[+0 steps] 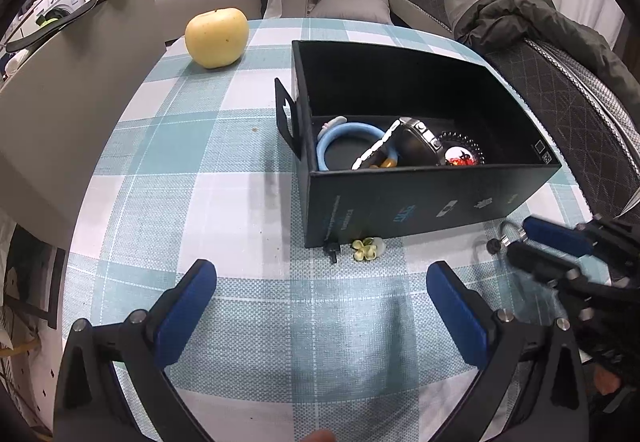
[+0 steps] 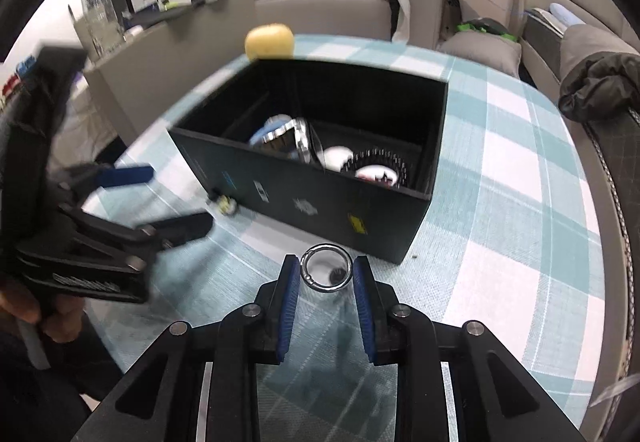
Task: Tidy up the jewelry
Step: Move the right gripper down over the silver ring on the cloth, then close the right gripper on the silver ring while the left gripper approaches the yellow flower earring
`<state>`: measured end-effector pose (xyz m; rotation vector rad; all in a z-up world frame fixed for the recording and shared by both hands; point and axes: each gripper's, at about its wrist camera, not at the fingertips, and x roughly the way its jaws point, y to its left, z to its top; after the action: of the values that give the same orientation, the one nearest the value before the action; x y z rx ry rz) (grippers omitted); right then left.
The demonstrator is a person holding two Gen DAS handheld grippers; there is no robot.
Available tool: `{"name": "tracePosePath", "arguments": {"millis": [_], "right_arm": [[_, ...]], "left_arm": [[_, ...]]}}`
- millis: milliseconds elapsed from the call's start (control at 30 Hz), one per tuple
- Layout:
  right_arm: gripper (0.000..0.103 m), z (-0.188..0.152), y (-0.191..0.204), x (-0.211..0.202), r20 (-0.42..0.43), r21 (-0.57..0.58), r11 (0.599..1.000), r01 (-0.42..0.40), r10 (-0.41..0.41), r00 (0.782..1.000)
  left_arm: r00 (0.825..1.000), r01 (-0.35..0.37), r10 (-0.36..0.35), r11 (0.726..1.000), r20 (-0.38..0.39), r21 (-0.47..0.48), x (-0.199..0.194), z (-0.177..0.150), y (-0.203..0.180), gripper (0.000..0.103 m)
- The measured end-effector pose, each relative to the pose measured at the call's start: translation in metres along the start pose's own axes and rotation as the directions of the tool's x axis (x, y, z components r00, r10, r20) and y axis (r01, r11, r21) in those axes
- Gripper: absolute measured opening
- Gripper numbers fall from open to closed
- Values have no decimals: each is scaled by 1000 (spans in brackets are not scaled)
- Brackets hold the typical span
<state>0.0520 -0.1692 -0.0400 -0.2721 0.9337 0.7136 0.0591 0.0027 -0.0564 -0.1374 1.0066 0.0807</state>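
Right claw [image 2: 326,274] pinching metal ring [image 2: 327,268], upright, face toward camera; left claw [image 1: 320,282] spread.

Even, soft indoor light falls from overhead onto my checked tablecloth [image 1: 248,210], bright enough for its weave, with only faint grey shadows under my left gripper [image 1: 320,282] and a dark, nearly featureless inside to the black box [image 1: 400,198]. Both fisheye views bend straight edges hard and end in a black ring at the corners. My left view is sharp apart from the smeared right gripper [image 1: 516,238], while my right view is motion-blurred across the box and the apple [image 2: 270,41], with small glints on the metal ring [image 2: 327,268].
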Motion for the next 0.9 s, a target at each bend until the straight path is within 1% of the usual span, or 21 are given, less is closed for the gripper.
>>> {"name": "tracePosePath", "arguments": {"millis": [100, 200, 267, 333, 367, 400, 433, 467, 533, 600, 700, 900], "right_arm": [[26, 4, -7, -10, 40, 53, 996, -72, 70, 997], [26, 7, -11, -19, 74, 82, 990, -114, 108, 991], [26, 9, -13, -22, 87, 99, 987, -127, 118, 989], [26, 8, -13, -25, 93, 105, 986, -129, 120, 988], [26, 8, -14, -25, 94, 108, 985, -132, 122, 988], [26, 8, -15, -22, 94, 112, 985, -131, 121, 988], [26, 9, -14, -22, 95, 117, 985, -131, 120, 988], [26, 10, -15, -22, 94, 120, 984, -134, 123, 988], [26, 8, -15, -25, 99, 118, 984, -132, 121, 988], [26, 7, -15, -27, 101, 117, 983, -139, 127, 987], [26, 5, -13, -27, 98, 112, 983, -145, 134, 986], [26, 1, -14, -27, 90, 111, 983, -144, 135, 987]], "left_arm": [[1000, 4, -4, 1000, -6, -6, 0, -1, 0, 102], [998, 58, -58, 998, 6, -1, -5, -1, -1, 101], [994, 105, -105, 994, 24, 14, -13, -1, -4, 93], [982, 183, -184, 982, 42, 44, -21, -2, -9, 78], [976, 208, -211, 977, 51, 54, -24, -2, -10, 73], [971, 230, -234, 971, 56, 65, -26, -4, -12, 63], [968, 241, -246, 967, 56, 77, -26, -4, -14, 53], [968, 242, -246, 966, 43, 88, -23, -5, -17, 50], [970, 241, -243, 967, 21, 87, -16, -5, -18, 33], [973, 232, -232, 970, -2, 73, -9, -5, -19, 32], [979, 203, -203, 977, -6, 66, -5, -3, -20, 32], [990, 138, -138, 985, -5, 100, -1, 2, -33, 32]]}}
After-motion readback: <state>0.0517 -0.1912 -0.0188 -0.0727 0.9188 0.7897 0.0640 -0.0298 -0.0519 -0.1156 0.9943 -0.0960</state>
